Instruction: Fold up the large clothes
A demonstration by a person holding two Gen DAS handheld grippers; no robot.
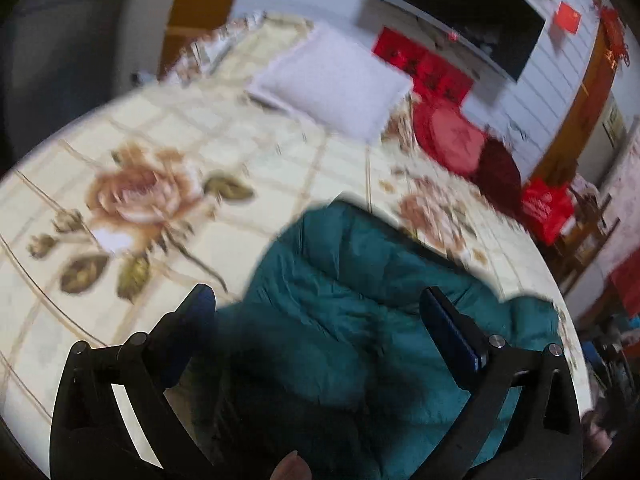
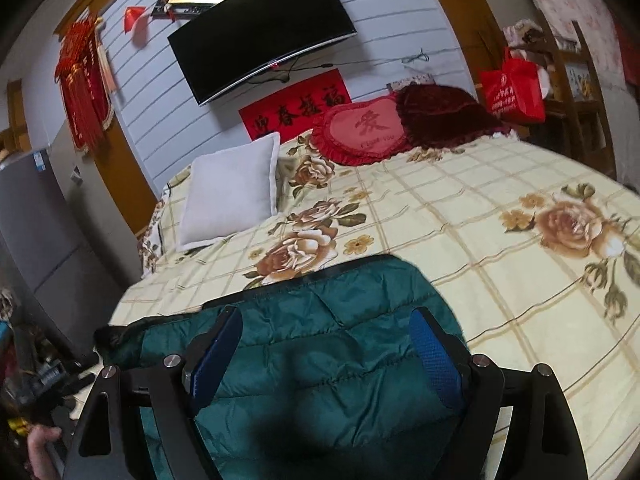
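Left wrist view (blurred): the left tool (image 1: pixel 320 300) stands with its two blue-padded fingers spread wide, holding nothing, above a quilted teal-green padded jacket (image 1: pixel 352 300). The jacket lies bunched on a bed covered by a cream checked bedspread printed with brown roses (image 1: pixel 140 200), near the bed's edge closest to the camera. Whether the finger tips touch the fabric cannot be told.

Right wrist view: the right tool (image 2: pixel 326 320) is likewise wide open and empty, with the teal jacket (image 2: pixel 320 340) filling the gap between its fingers and spreading past both of them. The jacket's far edge is a straight dark seam, and beyond it the bedspread (image 2: pixel 460 220) lies bare.

At the far end of the bed rest a plain white square pillow (image 2: pixel 232 188), a red heart-shaped cushion with a frilled rim (image 2: pixel 364 128) and, touching it, a dark maroon velvet cushion (image 2: pixel 444 114). A black curved-screen television (image 2: pixel 264 32) hangs on the grey panelled wall above them.
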